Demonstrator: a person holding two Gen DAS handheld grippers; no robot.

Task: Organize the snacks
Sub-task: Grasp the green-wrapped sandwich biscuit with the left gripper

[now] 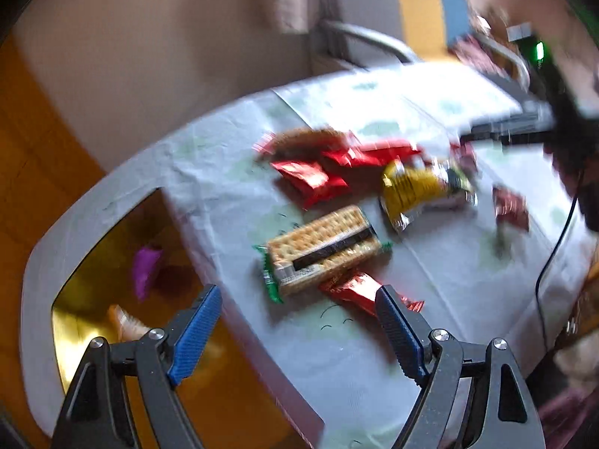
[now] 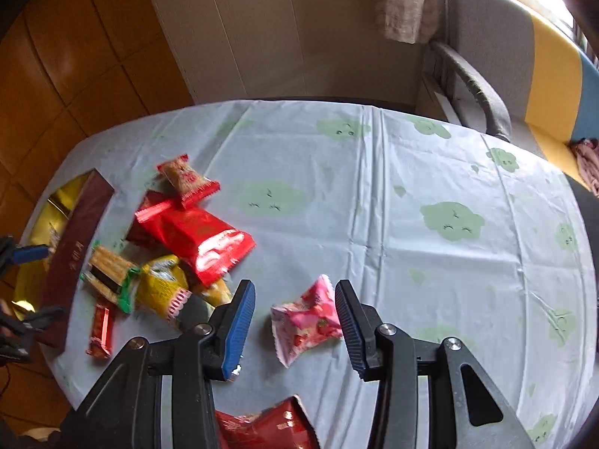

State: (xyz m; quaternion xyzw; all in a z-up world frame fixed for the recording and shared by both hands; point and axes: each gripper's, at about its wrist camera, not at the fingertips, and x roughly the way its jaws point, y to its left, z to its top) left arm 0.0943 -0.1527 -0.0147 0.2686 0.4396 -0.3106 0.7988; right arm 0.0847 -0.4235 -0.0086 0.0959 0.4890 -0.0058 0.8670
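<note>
A pale tablecloth [image 2: 374, 172] with green blobs carries a snack heap at its left: red packets [image 2: 194, 239], a cracker pack [image 1: 322, 247], a yellow bag [image 1: 415, 187]. The right gripper [image 2: 295, 318], partly open, straddles a pink candy packet [image 2: 307, 321] without pressing it. The left gripper [image 1: 299, 321] gapes wide and empty near the gold-lined box [image 1: 93, 280].

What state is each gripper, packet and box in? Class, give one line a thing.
left gripper: open, empty, above the table edge.
right gripper: open around the pink packet, which lies flat on the tablecloth.
cracker pack: sealed, lying flat.
yellow packet: crumpled, on its side.
gold-lined box: open, with a purple sweet inside.
</note>
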